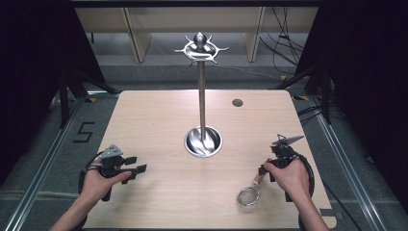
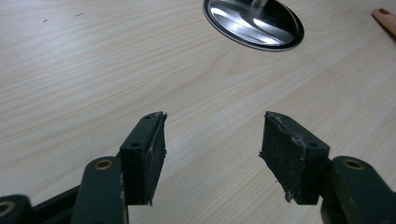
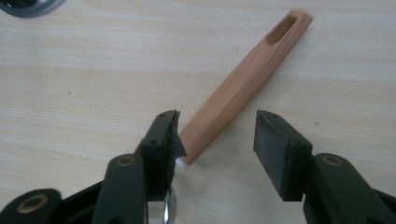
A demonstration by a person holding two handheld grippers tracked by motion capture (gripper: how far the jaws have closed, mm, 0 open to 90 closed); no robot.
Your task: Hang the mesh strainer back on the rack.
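Observation:
A small mesh strainer (image 1: 248, 196) with a wooden handle (image 3: 243, 88) lies flat on the table near its front right. My right gripper (image 1: 263, 170) sits over the handle's lower end, open. In the right gripper view the handle runs up and away from beside the left jaw of my right gripper (image 3: 217, 135), and neither pad presses on it. A tall metal stand (image 1: 201, 96) with hooks at its top rises from a round steel base (image 1: 203, 141) at the table's middle. My left gripper (image 1: 139, 169) rests at the front left, open with nothing between its pads (image 2: 212, 140).
The light wooden table (image 1: 159, 120) has a dark round hole (image 1: 237, 102) at its back right. The stand's base (image 2: 254, 23) lies ahead of the left gripper, with the handle's tip (image 2: 385, 18) at the far right. Dark curtains and cables surround the table.

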